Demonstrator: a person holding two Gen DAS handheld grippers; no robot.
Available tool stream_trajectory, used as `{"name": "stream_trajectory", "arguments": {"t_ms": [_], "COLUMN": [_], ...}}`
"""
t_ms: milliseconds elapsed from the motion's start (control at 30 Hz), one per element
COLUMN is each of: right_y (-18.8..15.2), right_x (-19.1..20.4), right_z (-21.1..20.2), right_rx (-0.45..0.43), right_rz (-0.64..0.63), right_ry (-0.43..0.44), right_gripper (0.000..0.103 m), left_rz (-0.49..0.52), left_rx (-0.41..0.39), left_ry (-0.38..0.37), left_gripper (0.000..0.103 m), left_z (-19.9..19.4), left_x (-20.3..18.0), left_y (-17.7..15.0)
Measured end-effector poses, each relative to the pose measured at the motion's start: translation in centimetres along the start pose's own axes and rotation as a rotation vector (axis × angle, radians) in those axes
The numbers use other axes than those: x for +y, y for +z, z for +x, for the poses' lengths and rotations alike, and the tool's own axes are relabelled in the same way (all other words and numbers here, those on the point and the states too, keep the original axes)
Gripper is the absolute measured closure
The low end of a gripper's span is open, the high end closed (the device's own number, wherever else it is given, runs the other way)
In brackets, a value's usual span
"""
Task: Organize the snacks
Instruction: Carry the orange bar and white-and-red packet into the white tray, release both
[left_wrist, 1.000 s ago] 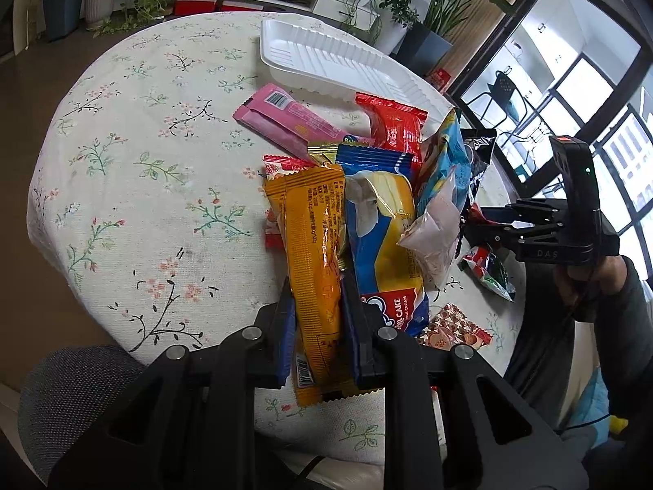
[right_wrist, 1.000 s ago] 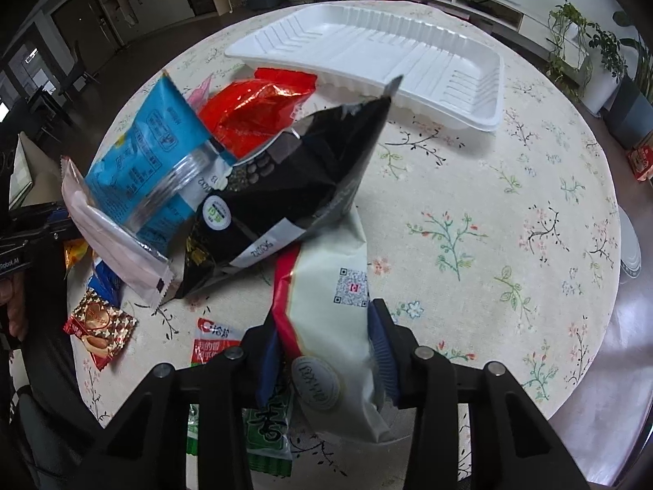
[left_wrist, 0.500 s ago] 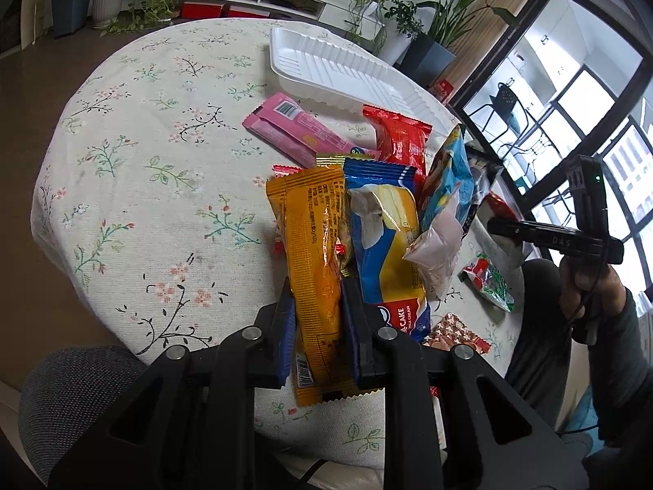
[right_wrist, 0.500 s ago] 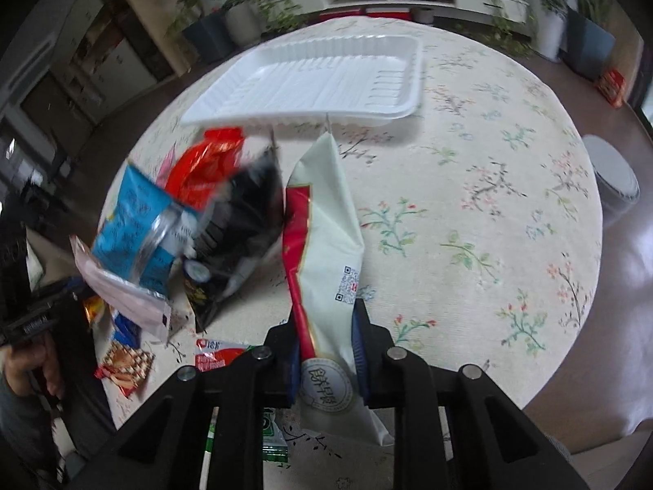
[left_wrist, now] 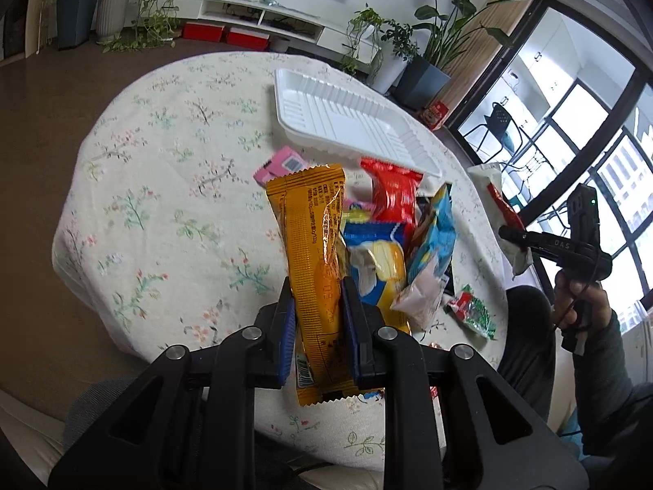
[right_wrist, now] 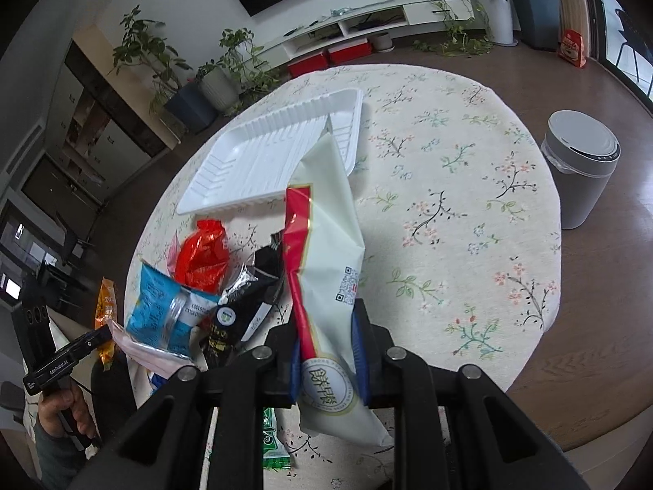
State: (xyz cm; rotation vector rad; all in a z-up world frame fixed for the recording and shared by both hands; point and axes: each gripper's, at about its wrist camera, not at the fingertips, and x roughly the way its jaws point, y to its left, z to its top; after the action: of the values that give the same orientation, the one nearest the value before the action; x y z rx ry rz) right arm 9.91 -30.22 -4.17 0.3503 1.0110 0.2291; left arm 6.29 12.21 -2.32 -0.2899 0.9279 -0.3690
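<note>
My left gripper (left_wrist: 318, 306) is shut on an orange snack bar (left_wrist: 312, 241) and holds it lifted above the table. My right gripper (right_wrist: 326, 326) is shut on a white-and-red snack bag (right_wrist: 326, 245), also lifted; that bag shows at the right in the left wrist view (left_wrist: 496, 204). An empty white tray (left_wrist: 347, 122) lies at the far side of the floral table; it also shows in the right wrist view (right_wrist: 269, 155). A pile of snacks lies between us: a red pack (left_wrist: 394, 196), a light-blue bag (left_wrist: 432, 241), a blue-yellow cake pack (left_wrist: 375, 261).
A pink pack (left_wrist: 281, 163) lies near the tray. A black bag (right_wrist: 249, 294) and a green pack (right_wrist: 271, 441) lie near the table's front edge. A grey bin (right_wrist: 579, 163) stands on the floor right of the table. Potted plants stand behind.
Both grippers have risen and pulled back, lifting the orange bar and the white-and-red bag clear of the pile. The black bag has dropped back onto the table.
</note>
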Motion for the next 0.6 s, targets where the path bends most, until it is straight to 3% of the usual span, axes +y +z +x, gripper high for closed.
{"name": "stream_trajectory", "arguments": {"t_ms": [200,400,600], "right_y": [1.7,5.5,10.9], "right_x": [-1.6,-2.7,-1.4], "right_z": [-2.3,-5.0,-5.4], "right_rx": [-0.057,-0.151,-0.229], "right_rz": [0.047,0.079,0.101], "right_ry": [-0.015,-0.035,0.004], "right_gripper": [0.081,0.081,0.081], "left_rz": [0.033,0.118,0.201], "left_rx": [-0.053,-0.122,-0.094], "left_ry": [0.033,0.086,0.077], "left_gripper": [0.084,0.084,0.084], "left_z": [-2.7,-4.7,-0.9], "left_x": [0.9,0.9,-0.8], "left_y": [4.1,11.7,20.0]}}
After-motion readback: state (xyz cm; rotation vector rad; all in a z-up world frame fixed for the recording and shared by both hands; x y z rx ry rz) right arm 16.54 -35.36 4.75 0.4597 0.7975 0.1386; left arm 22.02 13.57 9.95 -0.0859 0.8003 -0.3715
